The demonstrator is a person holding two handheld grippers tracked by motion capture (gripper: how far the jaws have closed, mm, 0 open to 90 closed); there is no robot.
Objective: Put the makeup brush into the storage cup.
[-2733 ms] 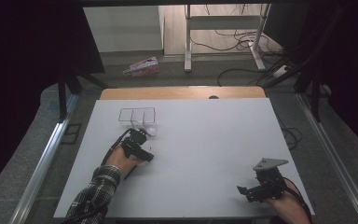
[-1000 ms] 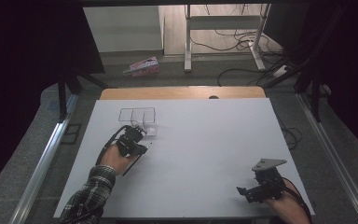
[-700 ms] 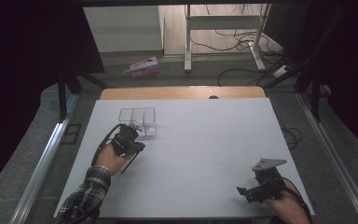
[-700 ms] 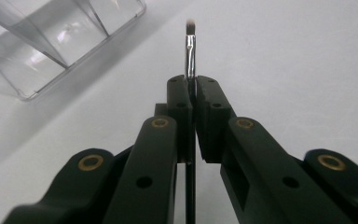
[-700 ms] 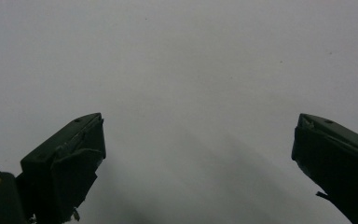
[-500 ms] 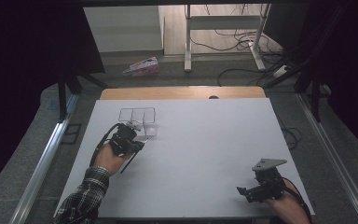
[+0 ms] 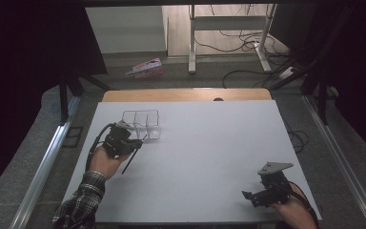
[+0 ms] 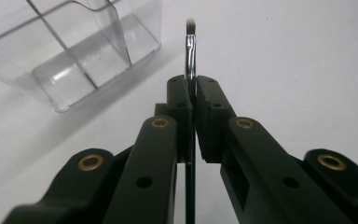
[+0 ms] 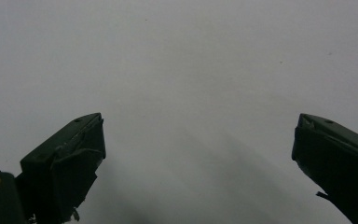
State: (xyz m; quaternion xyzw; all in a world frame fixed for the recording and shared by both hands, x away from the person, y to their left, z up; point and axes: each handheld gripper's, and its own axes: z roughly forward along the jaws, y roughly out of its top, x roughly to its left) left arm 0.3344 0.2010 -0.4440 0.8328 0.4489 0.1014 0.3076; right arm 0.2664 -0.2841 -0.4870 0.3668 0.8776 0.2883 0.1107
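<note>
My left gripper (image 7: 134, 141) is shut on a thin black brush (image 7: 129, 158) that slants across the white table (image 7: 209, 143), tip toward a clear plastic organizer (image 7: 141, 123). In the left gripper view the jaws are pressed together on the brush's handle. Its metal ferrule and dark tip (image 8: 190, 42) stick out past my left gripper (image 8: 193, 88). The clear organizer (image 8: 74, 51), with divided compartments, stands just to the upper left of the tip. My right gripper (image 7: 250, 195) rests near the table's front right, open with nothing between its jaws, and my right gripper (image 9: 198, 140) looks onto bare white table.
The organizer sits at the table's back left. A wooden strip (image 7: 186, 94) borders the far edge. Beyond it on the floor lie a pink box (image 7: 145, 67), cables and a desk frame (image 7: 228, 28). Metal rails run along both sides.
My left gripper has carried the brush left and farther back, closer to the organizer. The right gripper has stayed put.
</note>
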